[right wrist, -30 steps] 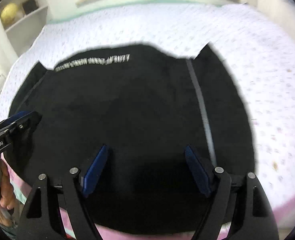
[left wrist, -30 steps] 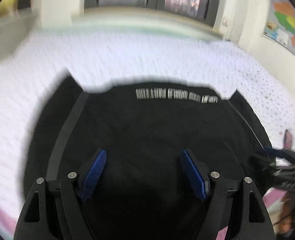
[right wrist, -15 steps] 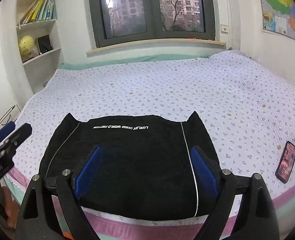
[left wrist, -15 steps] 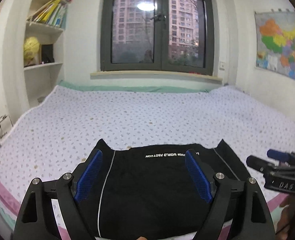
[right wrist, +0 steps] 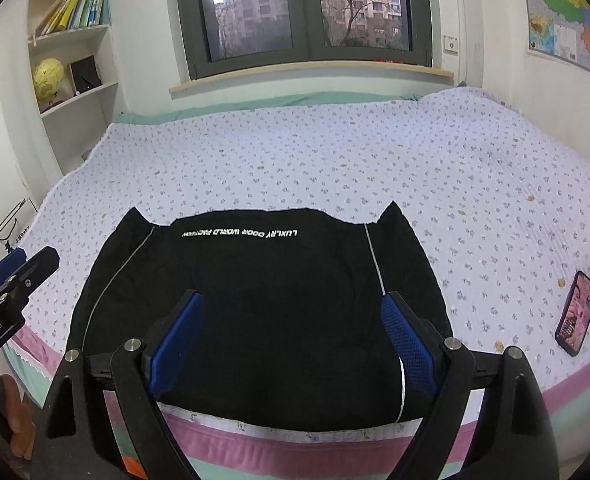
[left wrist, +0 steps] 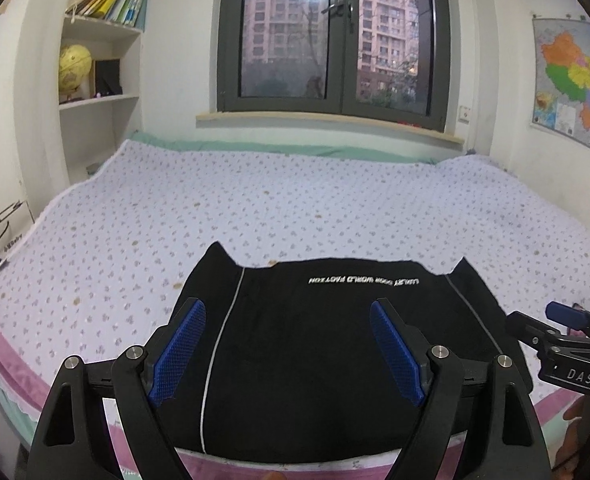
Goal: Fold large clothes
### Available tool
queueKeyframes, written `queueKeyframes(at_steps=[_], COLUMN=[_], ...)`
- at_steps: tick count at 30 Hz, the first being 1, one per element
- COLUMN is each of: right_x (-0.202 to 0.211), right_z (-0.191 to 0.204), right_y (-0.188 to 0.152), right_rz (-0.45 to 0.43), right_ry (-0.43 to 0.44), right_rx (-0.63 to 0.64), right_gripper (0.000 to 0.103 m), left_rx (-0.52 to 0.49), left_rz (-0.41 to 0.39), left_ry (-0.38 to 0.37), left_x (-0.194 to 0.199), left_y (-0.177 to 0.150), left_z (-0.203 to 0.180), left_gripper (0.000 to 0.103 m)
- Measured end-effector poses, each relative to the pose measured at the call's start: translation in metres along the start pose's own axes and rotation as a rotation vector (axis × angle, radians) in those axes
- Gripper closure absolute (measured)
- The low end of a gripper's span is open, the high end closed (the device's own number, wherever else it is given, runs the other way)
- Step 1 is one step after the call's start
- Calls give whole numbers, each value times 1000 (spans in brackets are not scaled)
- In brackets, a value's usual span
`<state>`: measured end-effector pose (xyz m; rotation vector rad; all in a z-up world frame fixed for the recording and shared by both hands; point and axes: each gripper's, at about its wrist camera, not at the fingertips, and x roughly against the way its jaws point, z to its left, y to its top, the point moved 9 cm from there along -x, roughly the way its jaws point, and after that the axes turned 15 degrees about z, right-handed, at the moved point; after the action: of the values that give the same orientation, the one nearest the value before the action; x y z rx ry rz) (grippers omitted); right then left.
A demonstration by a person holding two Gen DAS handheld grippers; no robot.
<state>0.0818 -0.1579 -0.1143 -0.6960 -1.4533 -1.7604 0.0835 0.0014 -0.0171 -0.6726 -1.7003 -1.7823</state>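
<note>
hovering both grippers over the folded black garment (left wrist: pixel 335 344)

you hold left gripper (left wrist: pixel 287 354) and right gripper (right wrist: pixel 291 344) released, gripping nothing (probably done), garment flat at the bed (right wrist: pixel 335 152) edge.

The black garment (right wrist: pixel 263 304) is matt, soft cloth with thin pale piping and white printed lettering. Under it the bed (right wrist: pixel 335 160) wears a quilted, dimpled cloth cover with a small floral print. Each hand-held gripper, left (left wrist: pixel 287 356) and right (right wrist: pixel 293 340), is matt black plastic with bright metal pins and blue, rough-textured pads (right wrist: pixel 409 344). The phone (right wrist: pixel 577 314) has a glossy screen. The window frame (left wrist: pixel 341 36) looks smooth and dark; the wall map (left wrist: pixel 575 80) is glossy paper
</note>
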Motion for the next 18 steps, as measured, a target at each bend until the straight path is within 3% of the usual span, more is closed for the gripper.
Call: queueKeyframes(at_steps=[18], right_x=[-19], right_z=[1], right_y=[-16], right_rz=[49], right_ry=[2], right_rx=[-5], right_gripper=[12], left_rx=[-59], left_rz=[55], left_ry=[12], left_x=[-18], left_y=[-23], left_z=[-19], left_gripper=[18])
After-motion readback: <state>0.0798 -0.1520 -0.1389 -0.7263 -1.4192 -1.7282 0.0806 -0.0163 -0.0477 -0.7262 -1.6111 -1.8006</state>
